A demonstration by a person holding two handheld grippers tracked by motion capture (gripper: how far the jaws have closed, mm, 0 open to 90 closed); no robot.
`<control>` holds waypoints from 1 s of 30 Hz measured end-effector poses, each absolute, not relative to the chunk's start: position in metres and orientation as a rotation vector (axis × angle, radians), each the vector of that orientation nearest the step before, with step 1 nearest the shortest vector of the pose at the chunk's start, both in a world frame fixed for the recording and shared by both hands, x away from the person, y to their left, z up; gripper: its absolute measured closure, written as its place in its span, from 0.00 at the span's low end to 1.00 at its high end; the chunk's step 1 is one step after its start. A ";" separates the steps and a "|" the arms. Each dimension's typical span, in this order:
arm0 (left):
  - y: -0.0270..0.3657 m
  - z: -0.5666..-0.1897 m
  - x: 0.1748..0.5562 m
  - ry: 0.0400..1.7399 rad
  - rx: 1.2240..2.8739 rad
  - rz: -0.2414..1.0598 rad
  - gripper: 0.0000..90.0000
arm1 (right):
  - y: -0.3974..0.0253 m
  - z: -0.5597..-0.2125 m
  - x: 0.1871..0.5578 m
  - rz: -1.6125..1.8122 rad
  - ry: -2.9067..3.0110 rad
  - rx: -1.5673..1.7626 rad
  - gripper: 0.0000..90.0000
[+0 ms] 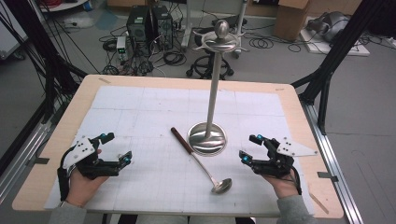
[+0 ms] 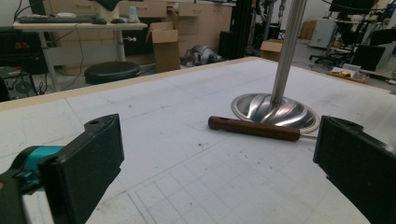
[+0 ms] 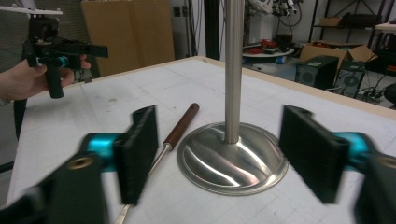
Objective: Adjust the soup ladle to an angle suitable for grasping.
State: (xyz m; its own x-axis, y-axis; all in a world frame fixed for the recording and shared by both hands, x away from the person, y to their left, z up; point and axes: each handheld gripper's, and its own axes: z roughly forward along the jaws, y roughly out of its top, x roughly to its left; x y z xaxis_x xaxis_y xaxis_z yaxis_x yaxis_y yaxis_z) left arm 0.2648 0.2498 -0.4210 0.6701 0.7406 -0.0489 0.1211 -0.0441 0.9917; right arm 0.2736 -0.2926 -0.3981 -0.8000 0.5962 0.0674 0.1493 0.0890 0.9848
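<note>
— White gridded table; what's on it?
— A metal stand at centre and a ladle lying toward the near edge, its bowl possibly face-up.
— The grippers?
— Left gripper and right gripper both gape wide, empty, near opposite side edges; the stand's top is cut off in both gripper views.

A white mat printed with a faint grey grid covers the pale wooden worktop — bare wood shows along its edges. The shiny silver metal stand gleams beside a steel ladle with a dark reddish-brown wooden handle; both black grippers — left, right — carry teal accents.
</note>
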 end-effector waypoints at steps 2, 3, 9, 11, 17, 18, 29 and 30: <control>0.250 -0.421 0.265 0.735 1.562 0.583 0.03 | -0.293 -0.397 0.273 1.770 2.037 0.720 0.45; 0.250 -0.421 0.265 0.731 1.566 0.584 0.03 | -0.292 -0.396 0.273 1.775 2.045 0.715 0.50; 0.250 -0.421 0.264 0.733 1.570 0.584 0.03 | -0.286 -0.392 0.273 1.790 2.088 0.651 0.78; 0.249 -0.421 0.264 0.735 1.570 0.586 0.03 | -0.283 -0.390 0.273 1.791 2.097 0.643 0.85; 0.249 -0.421 0.263 0.734 1.578 0.590 0.03 | -0.271 -0.388 0.276 1.774 2.143 0.585 0.99; 0.250 -0.421 0.263 0.735 1.578 0.589 0.03 | -0.268 -0.388 0.276 1.774 2.150 0.585 0.99; 0.250 -0.421 0.262 0.733 1.582 0.599 0.03 | -0.235 -0.393 0.295 1.708 2.275 0.540 1.00; 0.250 -0.422 0.262 0.734 1.582 0.599 0.03 | -0.233 -0.394 0.295 1.700 2.289 0.519 1.00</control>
